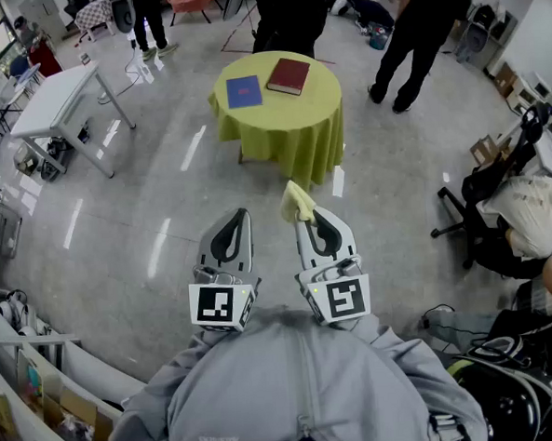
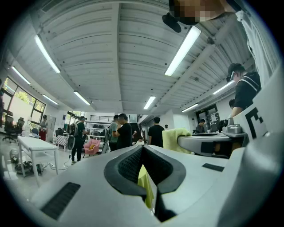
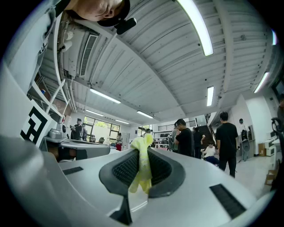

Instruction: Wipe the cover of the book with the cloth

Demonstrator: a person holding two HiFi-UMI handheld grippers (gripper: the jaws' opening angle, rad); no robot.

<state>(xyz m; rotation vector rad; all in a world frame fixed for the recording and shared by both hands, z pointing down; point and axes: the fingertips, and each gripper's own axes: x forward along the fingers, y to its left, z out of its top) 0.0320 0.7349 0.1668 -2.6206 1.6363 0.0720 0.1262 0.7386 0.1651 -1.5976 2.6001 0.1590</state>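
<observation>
Your right tongs [image 1: 305,219] are clamped on a crumpled pale yellow cloth [image 1: 296,201], which sticks out past the tips. Your left tongs [image 1: 241,213] are closed together and hold nothing. Both are well short of the round table with yellow-green tablecloth [image 1: 285,140]. A dark red hardcover book [image 1: 289,75] lies near the table's far edge. A flat blue book [image 1: 244,91] lies just beside it, toward the left edge.

Left gripper [image 2: 143,148] jaws together, empty; right gripper [image 2: 188,141] alongside grips cloth [image 2: 172,138].

red book [image 1: 289,75] title illegible, cloth [image 1: 297,200] half hidden
</observation>
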